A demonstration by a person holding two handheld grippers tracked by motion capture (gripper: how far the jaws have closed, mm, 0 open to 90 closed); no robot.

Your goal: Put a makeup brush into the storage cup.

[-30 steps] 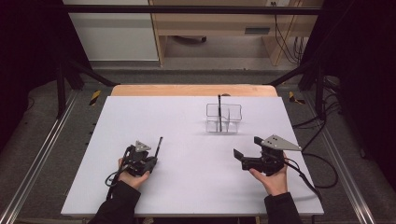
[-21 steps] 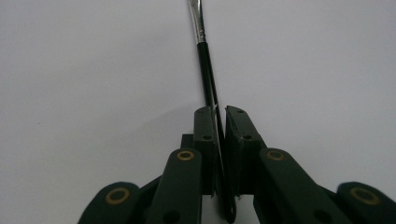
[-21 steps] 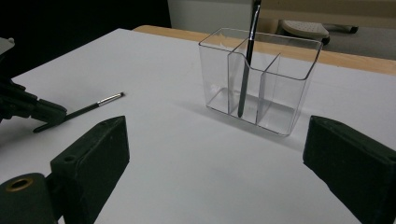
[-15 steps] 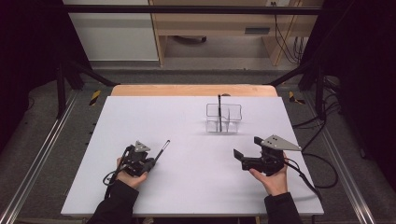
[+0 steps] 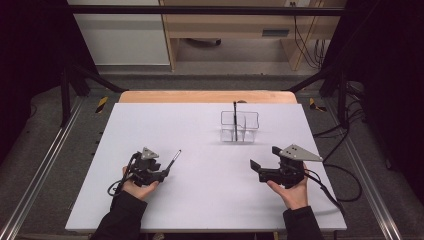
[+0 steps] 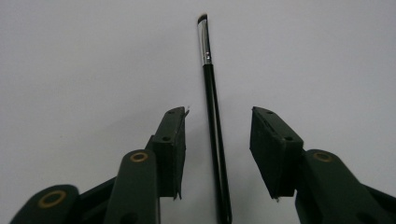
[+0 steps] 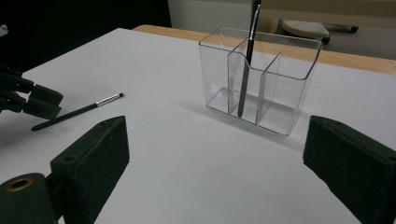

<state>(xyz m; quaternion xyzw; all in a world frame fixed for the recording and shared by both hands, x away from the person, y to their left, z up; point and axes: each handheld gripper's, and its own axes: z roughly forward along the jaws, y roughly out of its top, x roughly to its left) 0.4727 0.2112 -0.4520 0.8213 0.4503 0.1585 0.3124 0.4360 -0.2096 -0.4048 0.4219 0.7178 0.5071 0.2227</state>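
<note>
A slim black makeup brush (image 6: 212,116) with a silver ferrule lies flat on the white table (image 5: 200,210). Its handle runs between the jaws of my left gripper (image 6: 219,112), whose pads stand clear of it on both sides; those jaws have just been opening. In the high view the left gripper (image 5: 165,172) is at the front left, with the brush (image 5: 173,160) pointing up and to the right. My right gripper (image 5: 257,171) rests at the front right, open and holding nothing. A clear divided organizer (image 7: 257,79) stands beyond it, with a second black brush (image 7: 246,70) upright inside.
The organizer (image 5: 240,127) sits right of centre toward the back of the table. The right gripper view has the left gripper (image 7: 28,100) and the lying brush (image 7: 77,112) at far left. A wooden strip (image 5: 200,96) runs along the table's far edge.
The left gripper's jaws have parted and let go of the brush. The brush, raised a second ago, has tipped to the right and now lies on the table. The right hand has not moved.
</note>
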